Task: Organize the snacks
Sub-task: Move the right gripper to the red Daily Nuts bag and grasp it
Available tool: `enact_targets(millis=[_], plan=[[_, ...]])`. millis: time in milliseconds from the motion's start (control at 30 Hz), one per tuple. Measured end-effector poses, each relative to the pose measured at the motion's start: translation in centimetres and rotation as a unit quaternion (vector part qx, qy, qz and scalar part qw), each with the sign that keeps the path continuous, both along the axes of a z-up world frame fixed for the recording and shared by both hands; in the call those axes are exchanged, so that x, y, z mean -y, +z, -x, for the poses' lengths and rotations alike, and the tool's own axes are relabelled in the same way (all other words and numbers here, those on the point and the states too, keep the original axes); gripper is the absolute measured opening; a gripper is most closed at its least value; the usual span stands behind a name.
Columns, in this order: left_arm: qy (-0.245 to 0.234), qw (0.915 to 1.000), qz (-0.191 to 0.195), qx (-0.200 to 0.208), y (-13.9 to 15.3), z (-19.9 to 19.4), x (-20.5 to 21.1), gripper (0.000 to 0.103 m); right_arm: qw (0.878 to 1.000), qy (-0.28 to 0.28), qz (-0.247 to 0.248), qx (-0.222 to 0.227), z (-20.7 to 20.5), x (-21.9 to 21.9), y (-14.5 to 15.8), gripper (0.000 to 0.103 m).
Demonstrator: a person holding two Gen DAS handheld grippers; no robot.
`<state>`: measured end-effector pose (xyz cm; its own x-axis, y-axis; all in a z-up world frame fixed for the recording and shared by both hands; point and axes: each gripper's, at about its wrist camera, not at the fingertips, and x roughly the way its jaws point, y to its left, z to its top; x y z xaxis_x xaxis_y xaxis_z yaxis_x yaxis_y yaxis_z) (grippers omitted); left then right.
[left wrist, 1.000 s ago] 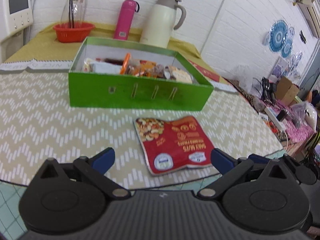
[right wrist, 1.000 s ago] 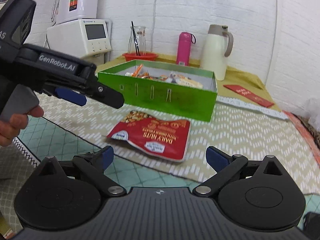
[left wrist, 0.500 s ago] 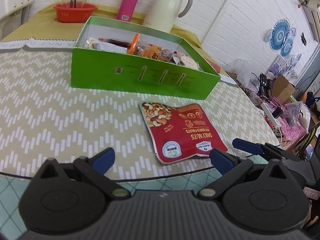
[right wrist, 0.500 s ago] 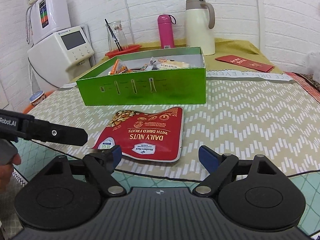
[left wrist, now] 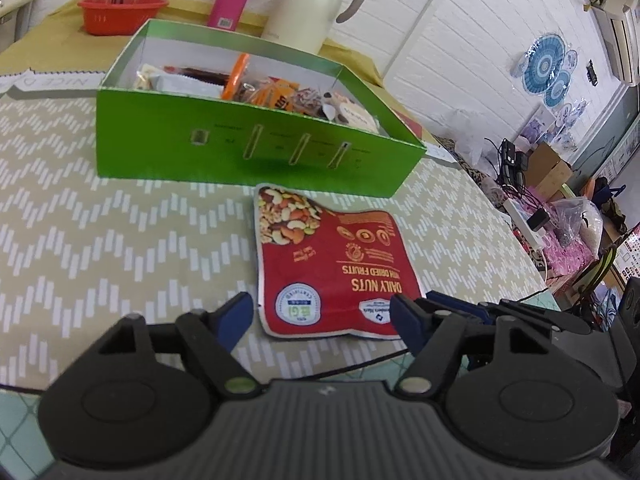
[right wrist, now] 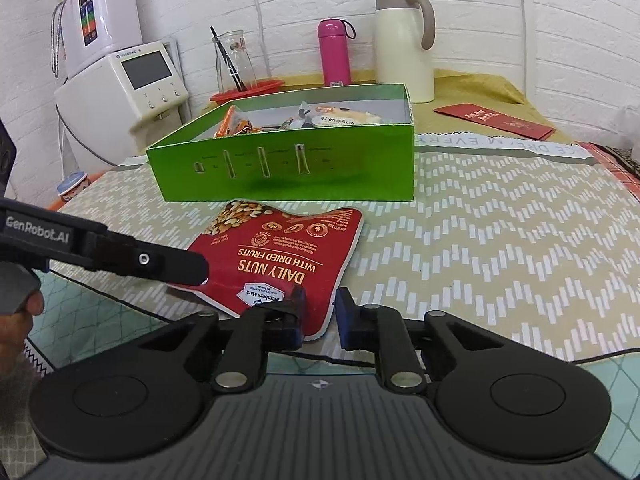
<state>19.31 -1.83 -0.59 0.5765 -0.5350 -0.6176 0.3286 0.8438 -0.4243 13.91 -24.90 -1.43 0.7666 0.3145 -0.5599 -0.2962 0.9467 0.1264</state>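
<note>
A red "Daily Nuts" pouch [left wrist: 328,264] lies flat on the chevron tablecloth in front of a green box [left wrist: 248,152] holding several snack packs. My left gripper [left wrist: 322,314] is open, its fingers either side of the pouch's near edge. In the right wrist view the pouch [right wrist: 280,256] lies before the green box [right wrist: 288,168]. My right gripper [right wrist: 318,308] has narrowed to a small gap around the pouch's near right corner; I cannot tell whether it pinches it. The left gripper's finger [right wrist: 160,260] reaches in from the left over the pouch's corner.
Behind the box stand a cream thermos jug [right wrist: 404,44], a pink bottle [right wrist: 334,52], a red basket with a glass carafe [right wrist: 234,64] and a white water dispenser [right wrist: 120,80]. A red envelope [right wrist: 496,120] lies at the back right. The table edge is near.
Both grippers moved forward to the pouch's near edge. The right gripper's jaws closed from wide open to a narrow gap at the pouch's corner. The left stayed open.
</note>
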Motion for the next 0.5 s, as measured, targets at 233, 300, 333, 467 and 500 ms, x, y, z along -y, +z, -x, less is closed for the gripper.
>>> enact_targets(millis=[233,300,333,467,500], plan=[[0.011,0.9998,-0.013,0.007,0.0,-0.3,0.2,0.028,1.000,-0.007,0.011,0.002,0.7,0.1,0.1,0.022],[0.010,0.9999,-0.004,0.002,-0.1,-0.1,-0.1,0.023,1.000,-0.008,0.011,0.000,1.0,0.3,0.2,0.022],[0.006,1.0000,0.001,0.000,-0.1,0.1,-0.3,0.023,1.000,-0.007,0.011,0.000,1.2,0.4,0.2,0.023],[-0.007,0.9998,0.017,-0.009,-0.2,0.6,-0.8,0.029,1.000,-0.010,-0.005,0.001,1.6,1.3,0.1,0.030],[-0.001,0.9997,0.022,-0.013,-0.3,0.4,-0.9,0.043,1.000,-0.015,-0.019,-0.002,1.4,1.7,0.1,0.041]])
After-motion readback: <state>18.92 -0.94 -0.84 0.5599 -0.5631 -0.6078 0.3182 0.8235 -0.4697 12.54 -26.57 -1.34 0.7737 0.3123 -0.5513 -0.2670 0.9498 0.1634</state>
